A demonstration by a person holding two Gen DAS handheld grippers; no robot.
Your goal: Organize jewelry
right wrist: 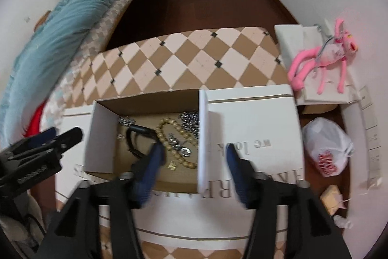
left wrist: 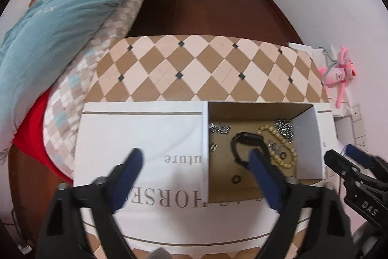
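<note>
Both grippers hang spread and empty over the box (right wrist: 101, 137); the bead necklace (right wrist: 167, 135) lies inside, at twelve o'clock from the right gripper (right wrist: 194, 157), running twelve-to-six; the left gripper (left wrist: 196, 162) sits farther off.

box lettering (left wrist: 155, 198) half hidden by left tongs (left wrist: 196, 176)
</note>
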